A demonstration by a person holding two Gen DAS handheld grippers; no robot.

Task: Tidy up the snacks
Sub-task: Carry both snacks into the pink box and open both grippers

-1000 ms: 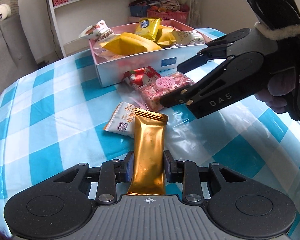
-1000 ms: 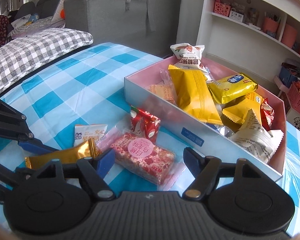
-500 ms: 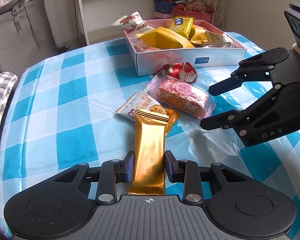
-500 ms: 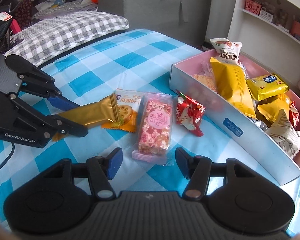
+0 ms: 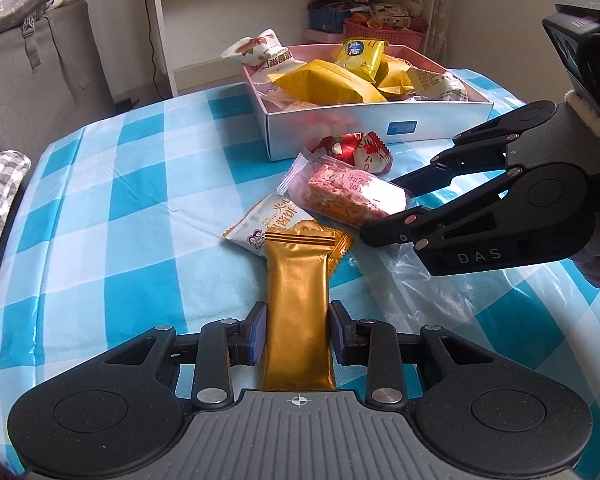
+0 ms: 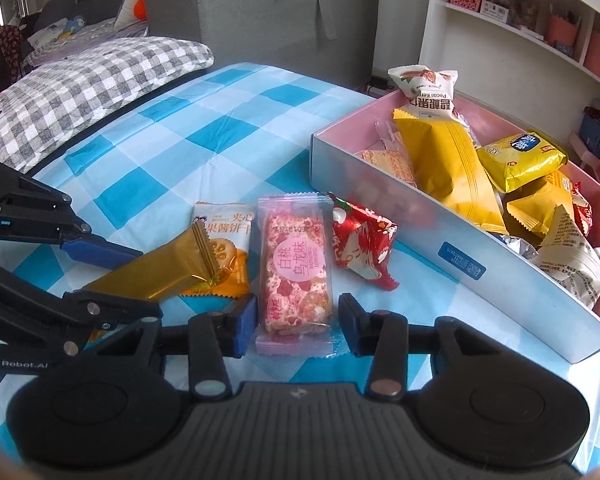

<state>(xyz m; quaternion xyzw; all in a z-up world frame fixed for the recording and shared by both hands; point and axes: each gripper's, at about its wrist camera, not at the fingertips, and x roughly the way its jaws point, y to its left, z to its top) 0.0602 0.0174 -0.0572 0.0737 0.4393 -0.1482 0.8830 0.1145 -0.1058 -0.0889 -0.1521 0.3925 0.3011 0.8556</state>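
While the left gripper (image 5: 296, 334) keeps its jaws clenched on the gold bar (image 5: 296, 304), the right gripper (image 6: 296, 326) has advanced toward 12 o'clock, jaws released astride the pink bar (image 6: 296, 268).

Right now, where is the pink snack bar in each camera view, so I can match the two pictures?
Left wrist view: the pink bar lies right of centre, its right end between the open fingers of the right gripper.
Right wrist view: it lies low at centre, lengthwise between that gripper's fingers.
Shared landmark: the red wrapper beside it, by the box.
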